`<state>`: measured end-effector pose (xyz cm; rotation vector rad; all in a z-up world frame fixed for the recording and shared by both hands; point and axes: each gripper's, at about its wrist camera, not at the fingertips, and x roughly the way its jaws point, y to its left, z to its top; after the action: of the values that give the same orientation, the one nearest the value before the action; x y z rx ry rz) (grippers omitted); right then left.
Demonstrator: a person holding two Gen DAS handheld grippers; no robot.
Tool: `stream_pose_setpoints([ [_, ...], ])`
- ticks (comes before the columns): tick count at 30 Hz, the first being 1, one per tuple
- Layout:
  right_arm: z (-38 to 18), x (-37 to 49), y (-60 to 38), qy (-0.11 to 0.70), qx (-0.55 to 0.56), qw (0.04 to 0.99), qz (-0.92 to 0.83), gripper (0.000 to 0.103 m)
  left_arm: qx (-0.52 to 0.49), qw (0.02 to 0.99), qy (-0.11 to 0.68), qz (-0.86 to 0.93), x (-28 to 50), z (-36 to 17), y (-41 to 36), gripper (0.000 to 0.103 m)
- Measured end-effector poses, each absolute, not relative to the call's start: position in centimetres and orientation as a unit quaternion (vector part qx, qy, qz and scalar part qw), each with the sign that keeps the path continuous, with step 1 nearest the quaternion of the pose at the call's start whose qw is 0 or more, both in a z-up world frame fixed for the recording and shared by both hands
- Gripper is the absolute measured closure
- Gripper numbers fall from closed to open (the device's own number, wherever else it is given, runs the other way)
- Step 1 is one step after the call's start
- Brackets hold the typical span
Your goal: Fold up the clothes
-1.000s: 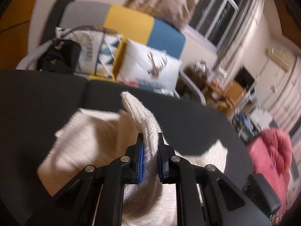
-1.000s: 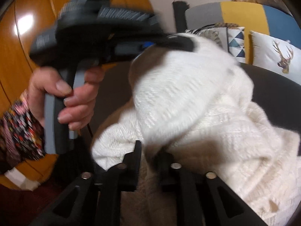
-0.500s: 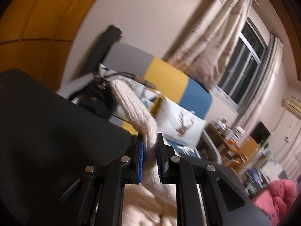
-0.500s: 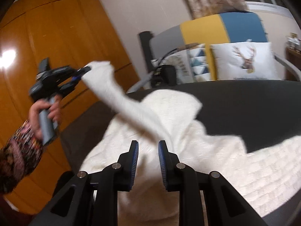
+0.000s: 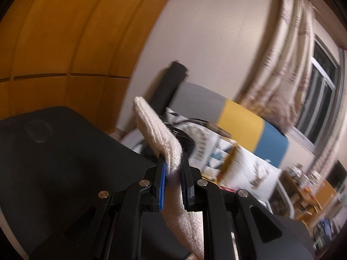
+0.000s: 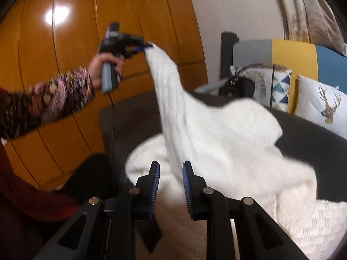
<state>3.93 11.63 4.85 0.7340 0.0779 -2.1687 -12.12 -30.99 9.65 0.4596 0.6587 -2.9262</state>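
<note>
Left gripper (image 5: 173, 173): blue ribbed pads pinched on a cuff-like end of the white knit sweater (image 6: 227, 134). Cuff tip stands up and curls over above the fingers; the cloth trails down behind them and is cut off at the lower frame edge. In the right wrist view the same tool (image 6: 149, 45) is held high by the person's left hand (image 6: 106, 65), patterned sleeve behind it, with the sleeve of the sweater stretched taut down from it.

Right gripper (image 6: 170, 182): jaws a narrow gap apart. Cloth passes behind the gap; blur there is heavy, and it looks as if nothing is pinched, though I would not swear to it.

Sweater: chunky ribbed knit, cream-white, waffle-like weave at lower right. Bulk lies heaped on the dark grey cushion surface (image 6: 303, 134), one lobe humped toward the far side. Lower edge hidden by the right tool's fingers.

Beyond: bare dark surface to the right of the heap and along the far rim. Deer-print pillow (image 6: 325, 106), triangle-print pillow (image 6: 278, 91) and a black bag (image 6: 238, 87) line the back, well apart from the sweater. Glossy orange wood panels (image 6: 54, 32) on the left.
</note>
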Motion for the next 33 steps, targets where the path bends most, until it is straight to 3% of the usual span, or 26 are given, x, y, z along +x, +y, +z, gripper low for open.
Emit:
stream_pose_setpoints([
  [15, 2.2, -1.3, 15.6, 0.004, 0.388, 0.238, -0.89, 0.082, 0.2, 0.206, 0.203, -0.936, -12.3, 4.6, -39.6, 0.091],
  [19, 1.9, -2.3, 16.3, -0.011, 0.403, 0.233, -0.885, 0.082, 0.256, 0.238, 0.162, -0.923, -13.9, 1.2, -40.3, 0.091],
  [22, 1.6, -2.5, 16.1, 0.003, 0.411, 0.228, -0.883, 0.082, 0.288, 0.23, 0.139, -0.919, -14.8, -1.3, -39.6, 0.091],
  [29, 1.5, -2.7, 15.5, 0.025, 0.412, 0.225, -0.883, 0.082, 0.369, 0.19, 0.178, -0.892, -16.0, -6.2, -39.1, 0.09],
  [33, 1.6, -2.6, 15.5, 0.019, 0.412, 0.226, -0.882, 0.082, 0.4, 0.188, 0.179, -0.879, -15.8, -7.7, -38.8, 0.084],
])
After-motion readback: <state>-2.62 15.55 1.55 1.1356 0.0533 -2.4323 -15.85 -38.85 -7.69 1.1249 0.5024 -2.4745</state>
